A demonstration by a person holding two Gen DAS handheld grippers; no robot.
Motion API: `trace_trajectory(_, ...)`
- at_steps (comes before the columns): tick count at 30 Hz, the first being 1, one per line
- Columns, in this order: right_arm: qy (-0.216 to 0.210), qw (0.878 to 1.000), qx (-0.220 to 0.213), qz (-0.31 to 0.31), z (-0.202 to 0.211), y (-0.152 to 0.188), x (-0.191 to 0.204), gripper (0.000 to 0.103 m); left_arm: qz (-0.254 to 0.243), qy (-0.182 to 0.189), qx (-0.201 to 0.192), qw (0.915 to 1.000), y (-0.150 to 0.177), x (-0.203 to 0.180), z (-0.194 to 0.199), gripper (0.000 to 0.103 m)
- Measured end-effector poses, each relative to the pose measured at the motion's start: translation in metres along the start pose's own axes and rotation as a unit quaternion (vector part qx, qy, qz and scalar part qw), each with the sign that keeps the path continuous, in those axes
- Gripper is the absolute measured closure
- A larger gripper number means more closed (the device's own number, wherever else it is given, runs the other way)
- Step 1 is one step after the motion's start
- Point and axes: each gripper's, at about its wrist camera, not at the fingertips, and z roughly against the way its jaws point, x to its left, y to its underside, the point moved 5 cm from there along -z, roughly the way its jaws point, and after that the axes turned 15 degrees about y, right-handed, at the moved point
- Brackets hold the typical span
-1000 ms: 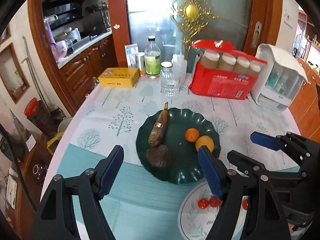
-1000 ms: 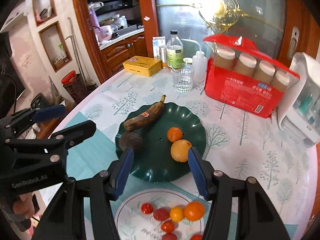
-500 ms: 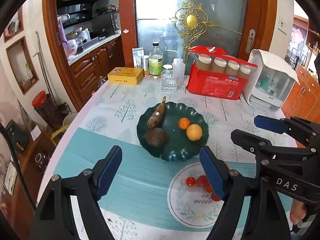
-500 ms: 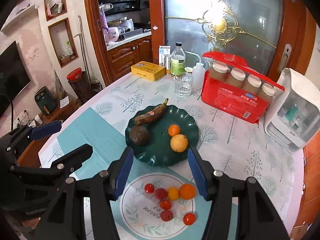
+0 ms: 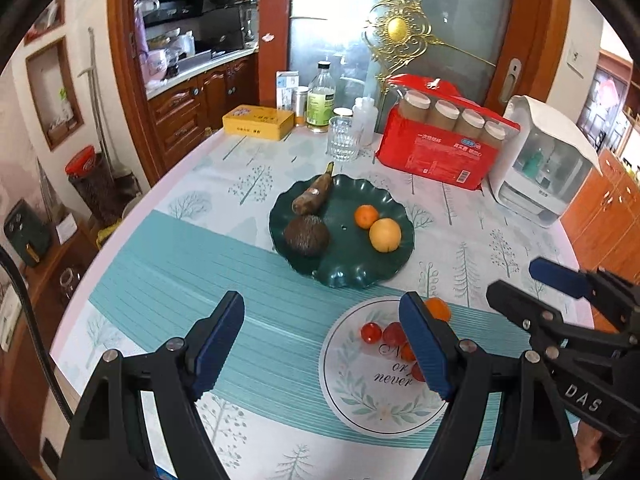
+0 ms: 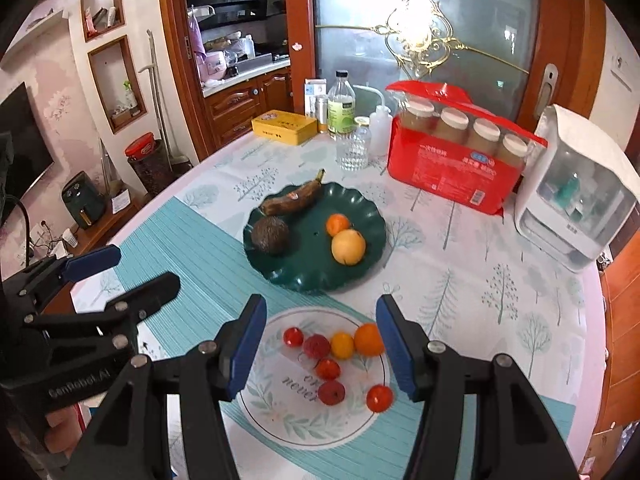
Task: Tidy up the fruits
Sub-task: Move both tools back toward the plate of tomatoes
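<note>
- My left gripper [image 5: 322,340] hangs released over the teal runner [image 5: 172,280], nothing between its blue pads; its jaws have just been widening slightly.
- My right gripper [image 6: 320,344] also stands apart and empty, above the white plate [image 6: 280,420].
- On the right view I count every small fruit on that plate: a tangerine [image 6: 369,339], a yellow tomato [image 6: 342,345] touching it, and red ones [image 6: 293,337] around them.
- The left view hides half of these behind its right finger [image 5: 424,344].
- The green plate [image 5: 352,272] lies just beyond the white one, holding a brown banana [image 5: 312,198], a dark avocado [image 5: 306,236], a mandarin [image 5: 366,216] and an orange [image 5: 385,235].
- Only the left view shows the right gripper's body, at the right edge; only the right view shows a TV [image 6: 20,148] at far left.
</note>
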Motion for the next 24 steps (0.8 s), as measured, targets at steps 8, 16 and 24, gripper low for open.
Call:
trace_trajectory(8,0.003,0.999,0.041,-0.005,-0.028,0.034,-0.004,0.045,0.004,-0.01,0.03,0.9995,0.026,0.005,-0.032,0.024)
trace_trajectory(16,0.014,0.996,0.093,0.0,-0.062,0.077,-0.006,0.046,0.005,0.006,0.087,0.9961,0.059,0.004,-0.079,0.024)
trace_trajectory(24,0.012,0.989,0.145,-0.012,-0.09,0.111,-0.012,0.046,-0.009,0.012,0.139,0.9902,0.085,-0.004,-0.114,0.024)
